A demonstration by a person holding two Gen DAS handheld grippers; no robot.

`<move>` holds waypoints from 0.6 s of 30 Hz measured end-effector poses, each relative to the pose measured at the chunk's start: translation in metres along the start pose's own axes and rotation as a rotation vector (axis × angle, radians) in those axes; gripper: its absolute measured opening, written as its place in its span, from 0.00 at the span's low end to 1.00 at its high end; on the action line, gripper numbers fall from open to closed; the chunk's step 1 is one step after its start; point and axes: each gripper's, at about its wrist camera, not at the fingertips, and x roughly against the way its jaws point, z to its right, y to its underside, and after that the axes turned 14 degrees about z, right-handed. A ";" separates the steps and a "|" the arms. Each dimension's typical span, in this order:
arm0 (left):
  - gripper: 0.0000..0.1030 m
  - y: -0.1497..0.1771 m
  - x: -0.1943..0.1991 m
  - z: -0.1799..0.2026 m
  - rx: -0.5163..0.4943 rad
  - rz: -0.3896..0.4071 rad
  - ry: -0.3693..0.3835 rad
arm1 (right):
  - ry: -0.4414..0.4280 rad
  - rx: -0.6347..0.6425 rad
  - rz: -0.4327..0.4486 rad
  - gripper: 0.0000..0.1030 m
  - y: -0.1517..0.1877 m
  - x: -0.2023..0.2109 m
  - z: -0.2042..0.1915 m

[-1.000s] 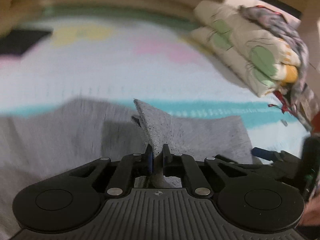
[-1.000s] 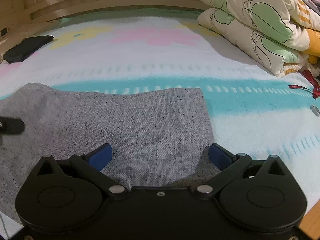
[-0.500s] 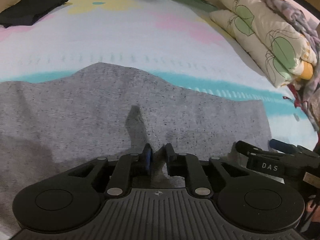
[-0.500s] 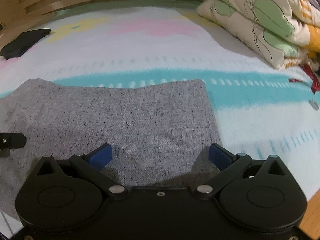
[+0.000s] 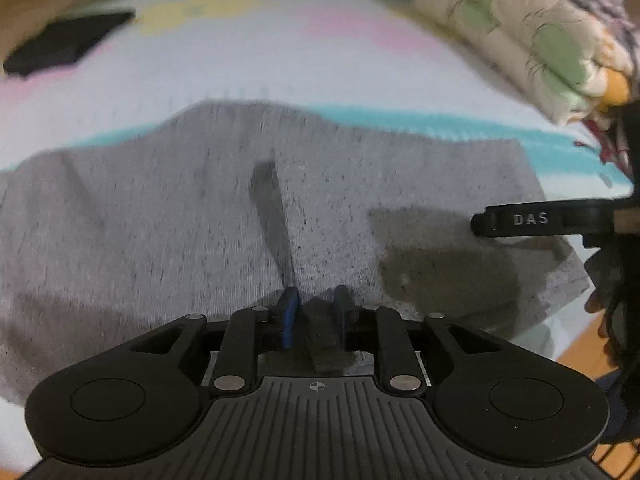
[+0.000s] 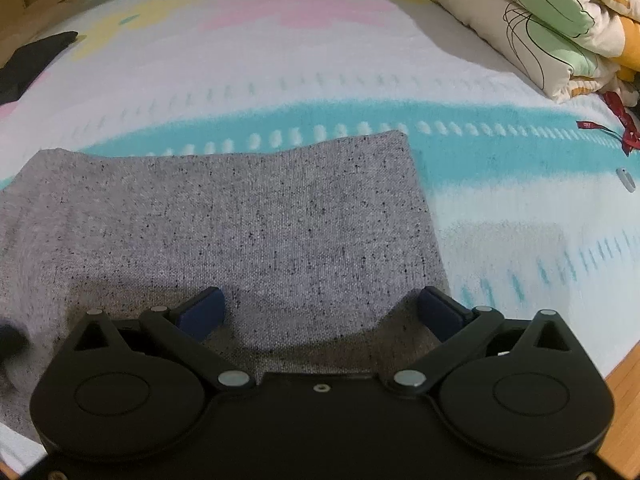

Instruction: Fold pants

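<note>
Grey speckled pants [image 5: 180,220] lie folded flat on the bed sheet. Low over their near edge, my left gripper [image 5: 315,304] has its jaws opening; a raised crease of the grey cloth still stands between the pads, and a gap shows beside it. From there a ridge runs away across the fabric. My right gripper [image 6: 320,312] hovers wide open over the right end of the pants [image 6: 260,232], nothing between its blue pads. One of its fingers [image 5: 532,220], marked DAS, reaches in from the right in the left wrist view.
A folded quilt [image 6: 540,20] with green leaf print is stacked at the back right. A black cloth [image 5: 68,46] lies at the far left of the sheet. The wooden bed frame [image 6: 624,400] edges the mattress at lower right. A red ribbon [image 6: 616,116] lies near the quilt.
The left gripper came down with the lifted grey fold, laid it on the pants, and its jaws parted. The right gripper stayed open and tilted slightly further down over the pants.
</note>
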 end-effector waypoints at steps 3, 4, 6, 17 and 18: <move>0.20 -0.004 0.002 -0.003 -0.002 -0.004 0.013 | 0.008 0.010 -0.012 0.99 -0.001 0.000 -0.003; 0.20 -0.004 0.005 -0.008 0.017 -0.009 0.008 | 0.011 0.011 -0.021 0.99 -0.003 -0.001 -0.004; 0.20 -0.010 0.012 -0.017 0.068 0.016 -0.001 | 0.020 0.008 -0.054 0.99 -0.008 -0.003 -0.005; 0.20 -0.077 -0.046 -0.034 0.086 0.056 -0.076 | 0.030 -0.015 -0.090 0.99 -0.014 -0.011 -0.002; 0.20 -0.079 -0.058 -0.033 0.078 0.042 -0.083 | 0.031 -0.013 -0.082 0.99 -0.012 -0.010 -0.002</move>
